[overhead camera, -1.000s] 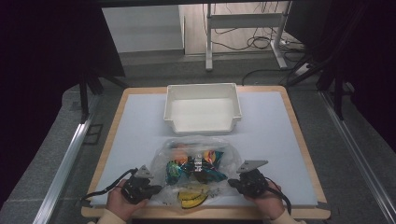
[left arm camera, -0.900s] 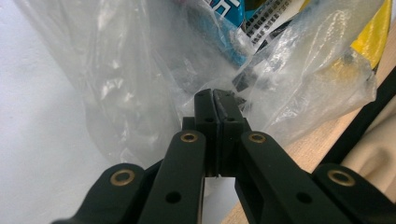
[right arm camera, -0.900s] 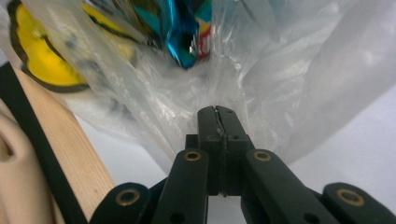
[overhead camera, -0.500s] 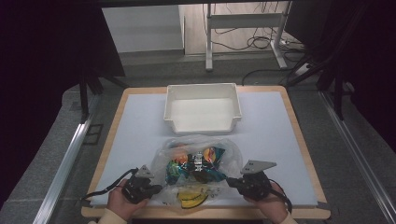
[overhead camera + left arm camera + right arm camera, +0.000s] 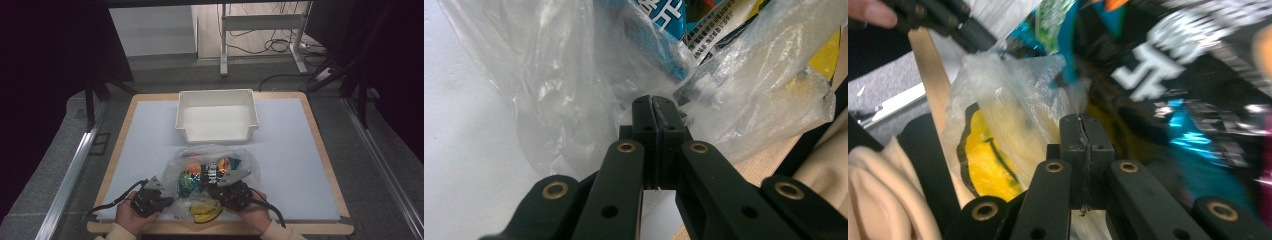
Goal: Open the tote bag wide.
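Below the white bin [image 5: 216, 116], in the high view, a clear plastic bag [image 5: 212, 175] full of colourful snack packets [image 5: 207, 172] lies on the near part of the white mat [image 5: 145, 140]. The left gripper [image 5: 167, 201] sits at the bag's left edge and the right gripper [image 5: 220, 192] lies over its near right part.

Next, in the left gripper view, the left gripper [image 5: 653, 102] is clenched, jaws together, with bag film [image 5: 574, 100] crumpled right at the tips.

Finally, in the right gripper view, the right gripper [image 5: 1081, 122] is clenched too, its tips against the plastic [image 5: 1013, 85], beside a yellow packet [image 5: 985, 160].
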Demonstrator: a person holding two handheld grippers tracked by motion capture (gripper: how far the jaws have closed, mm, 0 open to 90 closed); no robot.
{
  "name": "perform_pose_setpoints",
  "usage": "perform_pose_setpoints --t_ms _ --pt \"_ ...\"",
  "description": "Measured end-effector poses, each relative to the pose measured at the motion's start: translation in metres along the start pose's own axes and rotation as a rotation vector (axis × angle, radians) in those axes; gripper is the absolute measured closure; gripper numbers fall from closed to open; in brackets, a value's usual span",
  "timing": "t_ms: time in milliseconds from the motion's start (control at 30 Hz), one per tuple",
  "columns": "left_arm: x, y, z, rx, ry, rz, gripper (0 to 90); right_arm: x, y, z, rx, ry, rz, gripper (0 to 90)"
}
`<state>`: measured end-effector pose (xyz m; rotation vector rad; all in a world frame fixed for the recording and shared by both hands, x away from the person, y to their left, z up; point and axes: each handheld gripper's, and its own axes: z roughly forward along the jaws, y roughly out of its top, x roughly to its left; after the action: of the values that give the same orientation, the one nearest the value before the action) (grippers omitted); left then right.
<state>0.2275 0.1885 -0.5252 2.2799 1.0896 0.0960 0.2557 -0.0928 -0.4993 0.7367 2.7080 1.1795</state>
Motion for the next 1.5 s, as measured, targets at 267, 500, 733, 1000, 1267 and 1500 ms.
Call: perform_pose_setpoints --t_ms 267,500,733,1000,1267,1500 --pt "-0.001 0.0 0.0 0.0 0.002 -0.001 90.0 0.016 -0.02 0.016 0.071 0.066 -0.016 88.4" --pt "0.0 -0.001 0.001 0.002 0.003 -0.001 90.0 0.015 -0.031 0.018 0.075 0.092 -0.003 88.5" --pt "-0.001 0.001 -0.005 -0.037 -0.01 -0.005 88.9 0.013 -0.032 0.018 0.066 0.1 -0.007 88.5" --pt "-0.02 0.026 -0.037 -0.176 0.015 0.06 89.8 0.012 -0.03 0.019 0.07 0.107 -0.004 88.5" --pt "0.003 0.069 -0.021 -0.168 0.099 0.036 90.0 0.012 -0.031 0.019 0.068 0.104 -0.009 88.5" --pt "0.033 0.084 0.001 -0.12 0.183 -0.015 90.0 0.013 -0.032 0.019 0.064 0.102 -0.02 88.6"
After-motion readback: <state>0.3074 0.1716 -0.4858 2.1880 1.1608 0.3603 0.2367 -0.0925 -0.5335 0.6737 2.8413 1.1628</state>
